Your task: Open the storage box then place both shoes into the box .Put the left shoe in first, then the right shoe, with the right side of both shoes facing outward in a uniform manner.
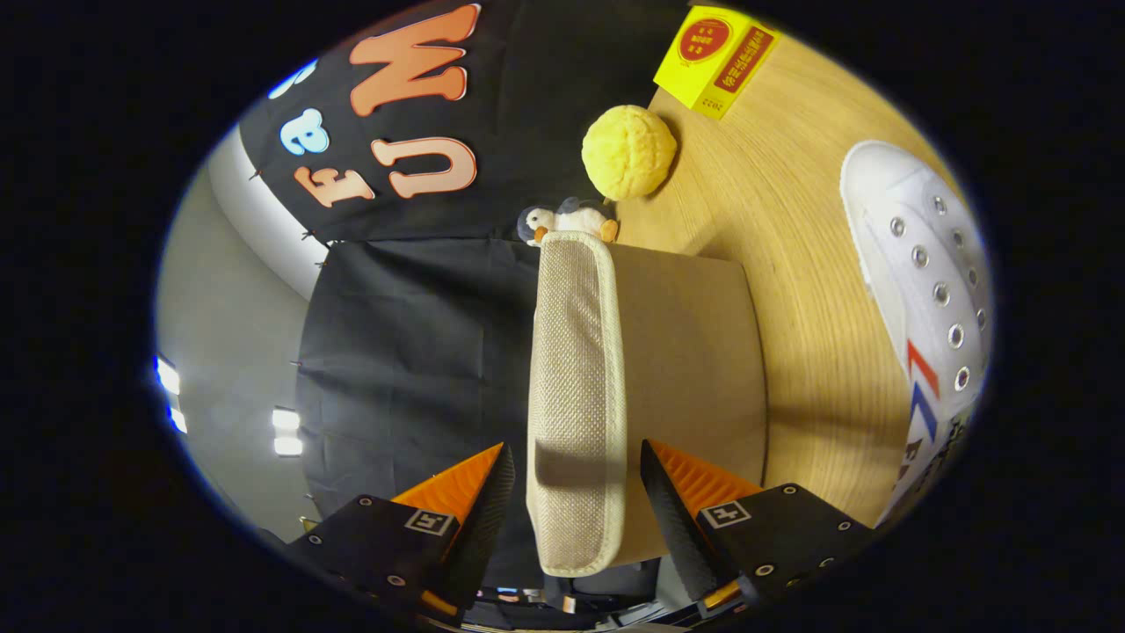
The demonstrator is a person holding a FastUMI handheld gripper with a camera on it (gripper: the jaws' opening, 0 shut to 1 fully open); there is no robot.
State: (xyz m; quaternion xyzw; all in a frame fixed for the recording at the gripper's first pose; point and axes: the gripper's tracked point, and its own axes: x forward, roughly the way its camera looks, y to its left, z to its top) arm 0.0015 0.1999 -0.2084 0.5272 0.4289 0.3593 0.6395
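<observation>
The beige fabric storage box (694, 352) stands on the wooden table (791, 202). Its woven lid (576, 352) is raised on edge and runs straight away from me. My gripper (576, 448) is open, and the lid's near rim lies between its fingers with a narrow gap on each side. A white canvas shoe (923, 281) with metal eyelets and red and blue stripes lies on the table beyond the box's far side, well away from the fingers. The inside of the box is hidden.
A yellow knobbly ball (628, 151) and a small penguin toy (567, 220) sit just past the lid's far end. A yellow carton (716, 57) lies farther off on the table. The black cloth wall (413, 352) stands close on the lid's other side.
</observation>
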